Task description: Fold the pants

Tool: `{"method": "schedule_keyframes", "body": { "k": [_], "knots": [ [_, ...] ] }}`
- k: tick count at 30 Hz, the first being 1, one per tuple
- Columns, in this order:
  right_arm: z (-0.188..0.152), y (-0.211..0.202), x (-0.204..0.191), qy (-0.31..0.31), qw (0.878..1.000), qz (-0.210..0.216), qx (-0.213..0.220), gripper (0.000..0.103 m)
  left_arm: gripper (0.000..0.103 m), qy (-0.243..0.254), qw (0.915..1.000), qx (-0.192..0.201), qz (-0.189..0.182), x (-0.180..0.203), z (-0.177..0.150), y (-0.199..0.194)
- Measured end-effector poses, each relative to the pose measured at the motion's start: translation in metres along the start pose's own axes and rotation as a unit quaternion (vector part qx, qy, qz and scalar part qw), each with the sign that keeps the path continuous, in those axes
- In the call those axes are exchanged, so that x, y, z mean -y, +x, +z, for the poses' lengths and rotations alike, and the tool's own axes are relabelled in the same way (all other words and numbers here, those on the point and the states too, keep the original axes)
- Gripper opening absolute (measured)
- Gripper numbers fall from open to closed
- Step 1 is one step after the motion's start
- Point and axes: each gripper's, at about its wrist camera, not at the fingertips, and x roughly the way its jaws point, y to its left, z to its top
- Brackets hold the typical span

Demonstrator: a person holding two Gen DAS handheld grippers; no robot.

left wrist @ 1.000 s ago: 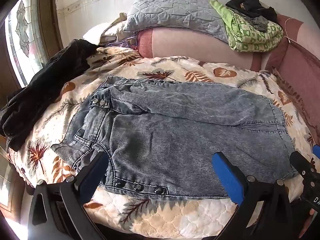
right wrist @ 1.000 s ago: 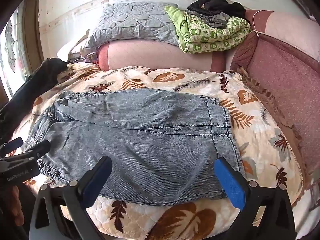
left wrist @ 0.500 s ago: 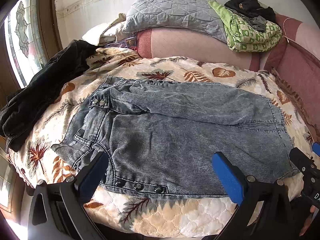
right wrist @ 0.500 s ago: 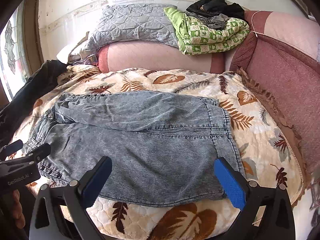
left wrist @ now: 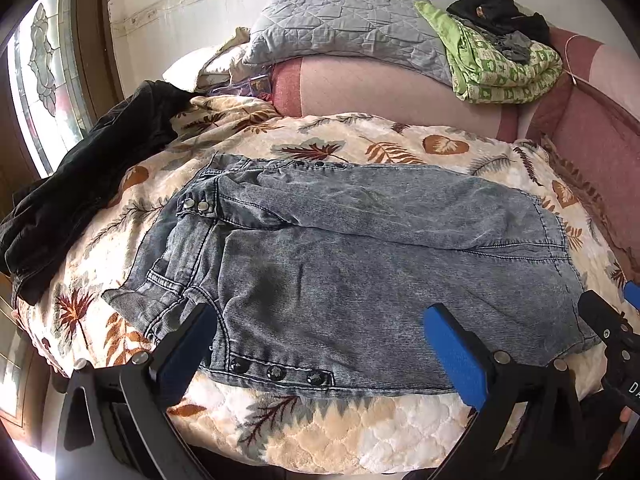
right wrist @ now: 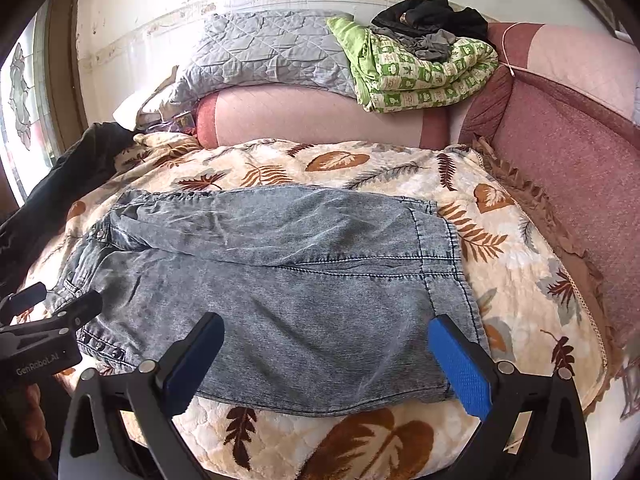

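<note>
Grey-blue denim pants (left wrist: 360, 264) lie flat on a leaf-print blanket (left wrist: 360, 432), folded lengthwise with one leg over the other, waist at the left and hems at the right. They also show in the right wrist view (right wrist: 288, 292). My left gripper (left wrist: 320, 344) is open and empty, hovering over the near edge by the waist snaps. My right gripper (right wrist: 326, 364) is open and empty above the near edge toward the hems. Each gripper shows at the edge of the other's view: the right gripper (left wrist: 612, 340) and the left gripper (right wrist: 40, 320).
A black garment (left wrist: 80, 196) lies at the blanket's left edge by a window. A pink bolster (left wrist: 392, 92), a grey quilted pillow (left wrist: 344, 28) and a green quilt (left wrist: 496, 60) with dark clothes sit at the back. A maroon sofa side (right wrist: 568, 152) runs along the right.
Both grippers have drawn back slightly toward the near edge of the bed. The pants have not moved.
</note>
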Motion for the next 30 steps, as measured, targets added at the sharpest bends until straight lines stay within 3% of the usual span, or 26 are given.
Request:
{"method": "schedule_keyframes", "body": {
  "k": [30],
  "knots": [
    [0.0015, -0.0002, -0.0045, -0.005, 1.000, 0.000, 0.002, 0.103, 0.103, -0.002, 1.0000, -0.004, -0.002, -0.0003, -0.0002, 0.0000]
  ]
}}
